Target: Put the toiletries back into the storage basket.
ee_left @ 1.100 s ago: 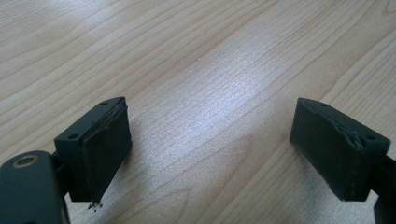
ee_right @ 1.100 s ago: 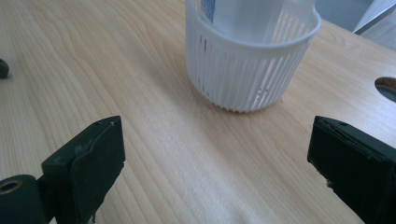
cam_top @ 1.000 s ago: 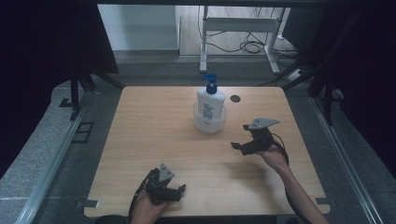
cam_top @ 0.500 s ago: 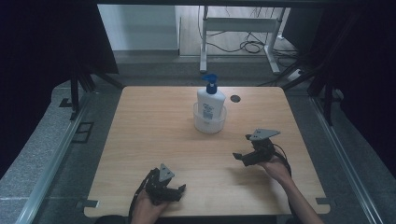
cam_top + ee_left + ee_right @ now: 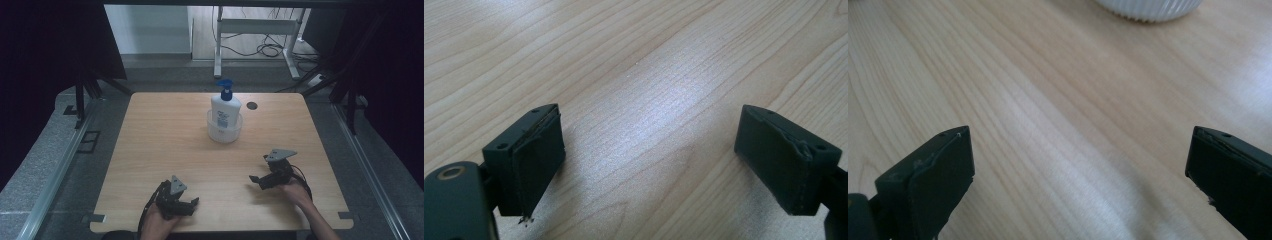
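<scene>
From above, my right gripper sits low over the near right part of the pale wooden table, its jaws having just been opening and now spread wide with nothing between them. Ahead of it and off to its left stands the white pump bottle with a blue nozzle, upright inside a white ribbed plastic tub, well apart from my jaws. My left gripper rests at the near edge, jaws open too, and the bottle lies far ahead to its right. Looking along my left gripper, both black pads stand wide over bare wood grain. Looking along my right gripper, the jaws stand wide over the wood, and the ribbed tub's base sits straight ahead, a bit to the right.
</scene>
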### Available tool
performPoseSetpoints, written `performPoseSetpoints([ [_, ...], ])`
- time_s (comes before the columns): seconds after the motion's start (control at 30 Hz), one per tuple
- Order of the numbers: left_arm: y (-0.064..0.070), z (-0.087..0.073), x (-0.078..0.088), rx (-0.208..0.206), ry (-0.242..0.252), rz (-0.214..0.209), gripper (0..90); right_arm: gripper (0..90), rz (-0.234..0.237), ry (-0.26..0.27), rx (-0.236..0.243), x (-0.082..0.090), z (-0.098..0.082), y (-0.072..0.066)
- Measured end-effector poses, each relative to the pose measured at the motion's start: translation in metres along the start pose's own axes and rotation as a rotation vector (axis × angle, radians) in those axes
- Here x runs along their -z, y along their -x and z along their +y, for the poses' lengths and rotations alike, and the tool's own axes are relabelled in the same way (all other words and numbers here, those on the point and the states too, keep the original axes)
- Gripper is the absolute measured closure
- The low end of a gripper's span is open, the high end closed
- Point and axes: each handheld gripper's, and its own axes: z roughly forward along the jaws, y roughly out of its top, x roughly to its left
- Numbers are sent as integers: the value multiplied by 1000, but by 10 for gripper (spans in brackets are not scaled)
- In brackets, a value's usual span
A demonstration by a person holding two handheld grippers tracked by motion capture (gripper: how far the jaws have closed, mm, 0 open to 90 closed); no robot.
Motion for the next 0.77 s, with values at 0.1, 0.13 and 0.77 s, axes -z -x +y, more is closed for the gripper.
performPoseSetpoints([
  [0.1, 0, 0, 0, 0, 0, 0, 120, 0, 5, -9, -4, -3, -4, -3],
  [0.13, 0, 0, 0, 0, 0, 0, 120, 0, 7, -13, -4, -4, -6, -4],
  [0.77, 1, 0, -1, 0, 0, 1, 119, 0, 23, -81, 15, -14, -12, -11],
])
